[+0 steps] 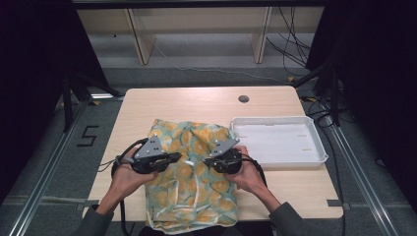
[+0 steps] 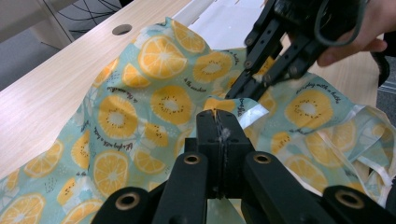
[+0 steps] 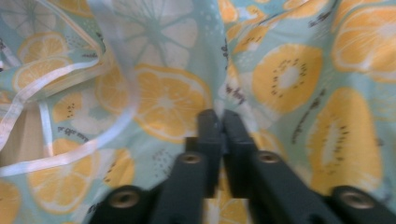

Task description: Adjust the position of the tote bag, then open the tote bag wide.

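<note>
A pale green cloth (image 1: 196, 196) printed with orange and kiwi slices lies rumpled on the wooden table (image 1: 172, 103), with its near end hanging over the front edge. My left gripper (image 1: 179, 157) sits on the cloth's left side. Its jaws are shut, with a pinch of fabric between the tips (image 2: 218, 116). My right gripper (image 1: 206, 161) faces it from the right, a short way off. Its jaws are also shut (image 3: 220, 116) and nip a fold of the cloth (image 3: 289, 79). In the left gripper view the right gripper (image 2: 238, 91) comes in from the upper right and presses into the cloth (image 2: 163, 102).
A shallow white tray (image 1: 280, 164) stands empty on the right half of the table, just beyond my right hand. A round cable hole (image 1: 243, 99) sits near the far edge. Shelving and loose cables lie on the floor behind the table.
</note>
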Available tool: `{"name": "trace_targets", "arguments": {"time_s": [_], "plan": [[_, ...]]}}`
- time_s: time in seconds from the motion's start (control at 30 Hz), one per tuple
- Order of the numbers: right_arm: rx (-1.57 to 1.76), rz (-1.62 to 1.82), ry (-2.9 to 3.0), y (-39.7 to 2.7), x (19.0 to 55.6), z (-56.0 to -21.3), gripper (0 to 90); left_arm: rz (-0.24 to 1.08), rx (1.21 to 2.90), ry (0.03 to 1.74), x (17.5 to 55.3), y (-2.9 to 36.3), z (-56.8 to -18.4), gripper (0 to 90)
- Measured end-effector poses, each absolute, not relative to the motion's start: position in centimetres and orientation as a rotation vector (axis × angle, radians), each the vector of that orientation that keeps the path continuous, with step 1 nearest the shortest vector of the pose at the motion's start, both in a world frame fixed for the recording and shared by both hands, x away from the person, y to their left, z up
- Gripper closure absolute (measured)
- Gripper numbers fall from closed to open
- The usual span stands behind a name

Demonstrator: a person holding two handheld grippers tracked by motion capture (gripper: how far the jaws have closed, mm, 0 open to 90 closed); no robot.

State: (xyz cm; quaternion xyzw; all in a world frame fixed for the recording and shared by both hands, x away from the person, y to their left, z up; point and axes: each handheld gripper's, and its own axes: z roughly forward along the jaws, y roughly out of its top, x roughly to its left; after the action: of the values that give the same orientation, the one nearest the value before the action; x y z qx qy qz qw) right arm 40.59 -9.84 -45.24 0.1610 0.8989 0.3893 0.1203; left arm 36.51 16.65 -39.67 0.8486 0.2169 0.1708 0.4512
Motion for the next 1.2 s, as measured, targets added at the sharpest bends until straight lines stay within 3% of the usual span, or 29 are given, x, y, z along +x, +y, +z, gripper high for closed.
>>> {"name": "trace_targets", "arguments": {"time_s": [0.33, 0.8, 1.1, 1.2], "plan": [[0.462, 1.141, 2.489, -10.8, 41.1, -42.3, 90.0, 0.515, 2.081, 0.594, 37.4, 17.8, -39.6, 88.4], [0.507, 1.158, 2.340, -11.4, 44.5, -39.1, 90.0, 0.572, 2.039, 0.640, 40.5, 17.9, -40.4, 83.7], [0.536, 1.097, 2.266, -11.0, 47.2, -36.3, 90.0, 0.601, 2.038, 0.610, 39.7, 17.8, -40.1, 75.5], [0.549, 1.120, 2.272, -11.0, 47.7, -36.2, 90.0, 0.590, 2.059, 0.598, 39.5, 17.6, -40.0, 76.7]]}}
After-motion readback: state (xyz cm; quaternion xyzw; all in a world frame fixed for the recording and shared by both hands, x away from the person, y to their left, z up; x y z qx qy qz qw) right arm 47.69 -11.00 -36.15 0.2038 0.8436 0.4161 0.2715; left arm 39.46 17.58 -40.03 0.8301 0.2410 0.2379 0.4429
